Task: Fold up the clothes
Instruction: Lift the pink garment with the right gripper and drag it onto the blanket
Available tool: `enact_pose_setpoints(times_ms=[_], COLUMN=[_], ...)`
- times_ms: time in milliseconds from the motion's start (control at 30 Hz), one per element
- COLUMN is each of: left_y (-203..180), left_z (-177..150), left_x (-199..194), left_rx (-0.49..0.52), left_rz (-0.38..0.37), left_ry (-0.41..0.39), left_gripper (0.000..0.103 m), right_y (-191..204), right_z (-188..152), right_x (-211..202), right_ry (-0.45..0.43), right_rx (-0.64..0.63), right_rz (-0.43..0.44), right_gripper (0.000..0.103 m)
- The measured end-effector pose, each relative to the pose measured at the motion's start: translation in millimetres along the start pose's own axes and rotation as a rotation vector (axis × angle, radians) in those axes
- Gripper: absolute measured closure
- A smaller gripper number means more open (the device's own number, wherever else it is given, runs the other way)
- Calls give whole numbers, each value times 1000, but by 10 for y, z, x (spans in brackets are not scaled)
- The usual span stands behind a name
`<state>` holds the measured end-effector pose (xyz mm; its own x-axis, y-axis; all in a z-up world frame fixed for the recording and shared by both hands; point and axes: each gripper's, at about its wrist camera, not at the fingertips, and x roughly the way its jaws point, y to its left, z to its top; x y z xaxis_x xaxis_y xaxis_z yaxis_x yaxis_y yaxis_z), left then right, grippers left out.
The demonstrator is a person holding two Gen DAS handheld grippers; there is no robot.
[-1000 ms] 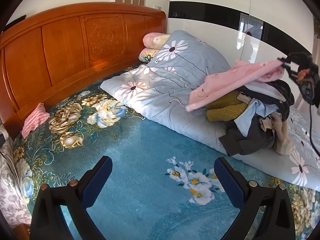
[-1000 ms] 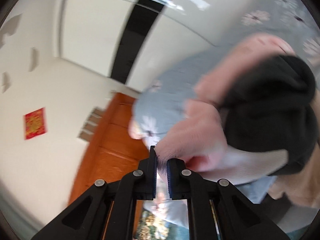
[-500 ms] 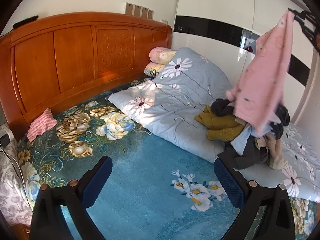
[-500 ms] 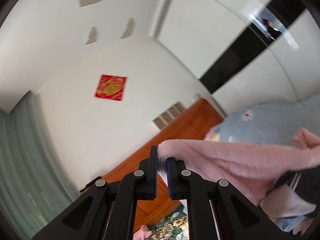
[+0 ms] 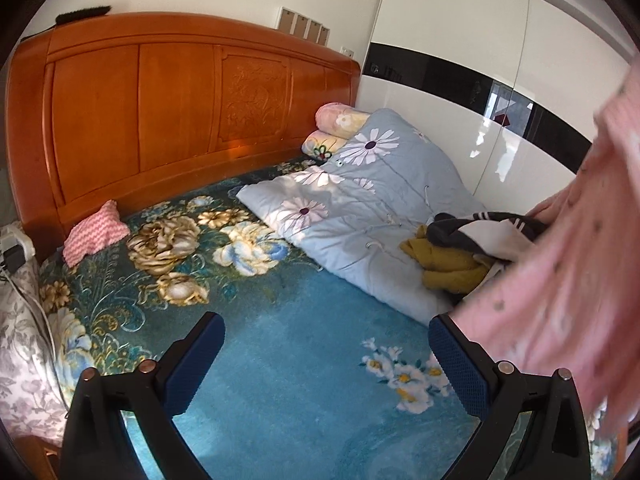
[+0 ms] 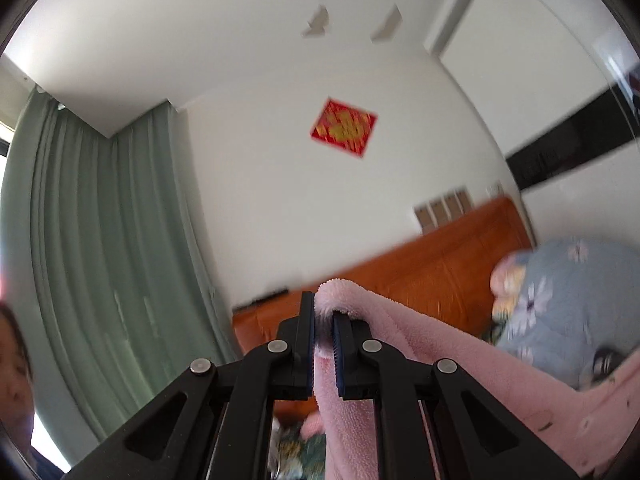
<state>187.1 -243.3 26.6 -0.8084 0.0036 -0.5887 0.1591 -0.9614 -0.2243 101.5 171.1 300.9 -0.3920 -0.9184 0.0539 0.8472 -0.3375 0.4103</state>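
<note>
Behind the bed, a wooden headboard is seen, with a quilt and 2 pillows alongside. A clothes pile rests on the quilt. The pink garment is clamped by the right gripper, partly blocking the left view. The left gripper is spread, holding nothing.
</note>
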Motion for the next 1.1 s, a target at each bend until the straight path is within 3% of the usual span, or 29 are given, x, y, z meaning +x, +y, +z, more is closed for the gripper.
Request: enact_pose_setpoints(times_ms=[100,233,667,867,933,1000,1100], left_y=[133,229,-239,-581,-705,-832,-1014], left_z=[-138,-300,-827,-1124,-1189,-1253,-1333], left_x=[21,162,640,839,901,965,1078], left_rx=[-6,-26,-53,-34,-24,-13,-8], left_rz=[-1,-15,-125,-158,-175,-190,-213], left_ry=[30,84,239,327,346,366,412], left_gripper=[0,0,0,0,0,0,0], right_y=[-351,-1088,-2275,-2477,-2474,-2480,-2566], right_z=[-858,-2190,-4063,-4449,-4436,-4390,-4242], right_x=[-89,-328,-2340,-3254,-3524,-3588,-3269], right_ry=[158,379,572,655,634,619,531], right_rx=[113,356,779,845,898,887,824], right_rz=[-106,-358,-1196,-1525,-1590,-1601,-1435], right_gripper=[95,95,96,102,102,101,100])
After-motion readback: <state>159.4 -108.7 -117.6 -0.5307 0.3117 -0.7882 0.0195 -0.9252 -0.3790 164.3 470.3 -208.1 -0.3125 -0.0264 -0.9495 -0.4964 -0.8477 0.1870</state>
